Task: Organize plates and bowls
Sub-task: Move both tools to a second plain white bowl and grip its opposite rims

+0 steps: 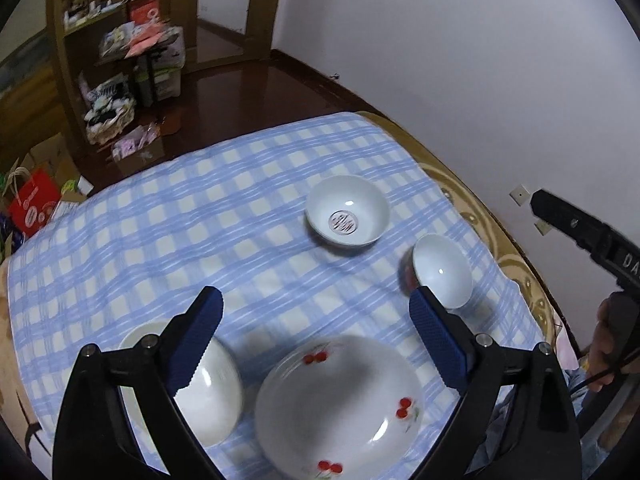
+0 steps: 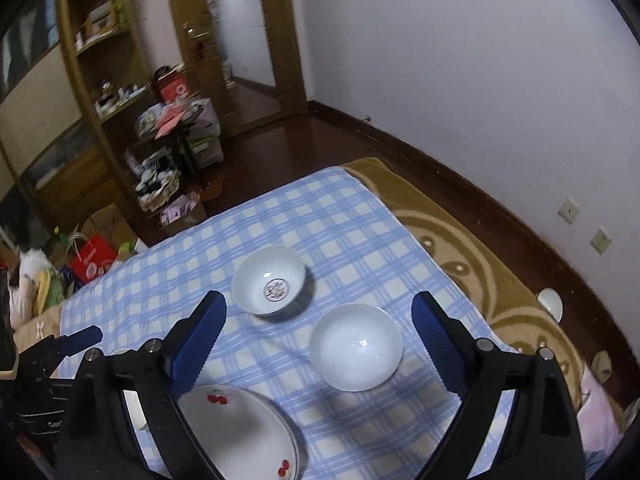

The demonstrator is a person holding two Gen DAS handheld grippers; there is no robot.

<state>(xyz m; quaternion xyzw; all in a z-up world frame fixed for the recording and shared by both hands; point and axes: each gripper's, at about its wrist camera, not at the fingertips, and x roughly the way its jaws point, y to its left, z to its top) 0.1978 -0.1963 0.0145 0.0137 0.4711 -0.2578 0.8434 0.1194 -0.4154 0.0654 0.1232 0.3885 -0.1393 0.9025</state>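
Plates and bowls all sit apart on the checked cloth (image 1: 240, 200): cherry plate (image 1: 340, 408), plain plate (image 1: 212, 396), marked bowl (image 1: 347, 211), plain bowl (image 2: 356, 346). Nothing looks stacked yet. Left gripper (image 1: 316, 332) and right gripper (image 2: 320, 336) hover spread wide, holding nothing.

the left jaws hide half the plain plate (image 1: 212, 396); cherry plate (image 2: 240, 436) cut off.

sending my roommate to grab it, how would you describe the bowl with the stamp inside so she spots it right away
Look at the blue checked cloth on the table. Two white bowls sit near its far right side; take the bowl with the stamp, the farther one. It has a round reddish emblem at the bottom, while the plain bowl beside it is blank.
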